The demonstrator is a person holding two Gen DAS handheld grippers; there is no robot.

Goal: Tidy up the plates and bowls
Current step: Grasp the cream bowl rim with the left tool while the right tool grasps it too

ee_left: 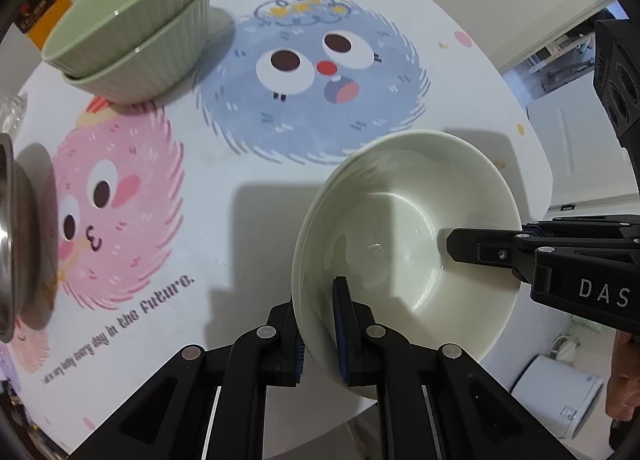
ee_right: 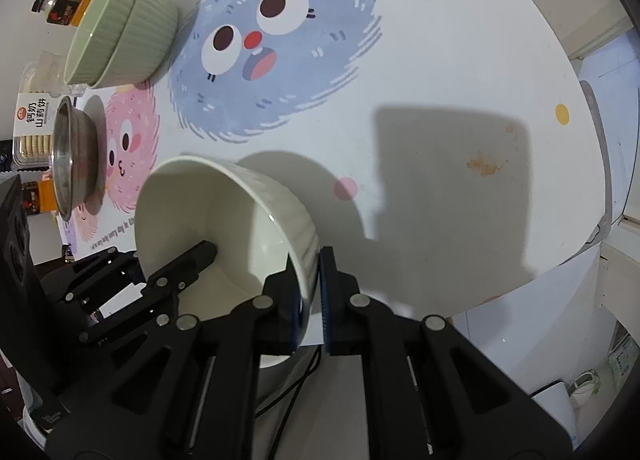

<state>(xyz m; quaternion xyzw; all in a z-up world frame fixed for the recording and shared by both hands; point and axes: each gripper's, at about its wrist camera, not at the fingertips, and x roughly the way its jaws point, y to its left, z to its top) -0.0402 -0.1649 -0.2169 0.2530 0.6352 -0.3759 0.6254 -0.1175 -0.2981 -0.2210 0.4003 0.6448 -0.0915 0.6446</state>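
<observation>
Both grippers clamp the wide white ceramic bowl (ee_left: 408, 244) at the tabletop's (ee_left: 224, 180) near edge: left gripper (ee_left: 320, 340) and right gripper (ee_right: 308, 296) jaws pinching opposite rims. Two green ribbed bowls (ee_left: 132, 28) already sit nested far left; the steel bowl (ee_right: 74, 156) remains unsorted.

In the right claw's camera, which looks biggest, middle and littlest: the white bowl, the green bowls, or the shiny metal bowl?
1. White bowl, though it is nearest the camera.
2. Green bowls, two stacked.
3. Metal bowl, seen mostly side-on, so its true size is unsure.
</observation>
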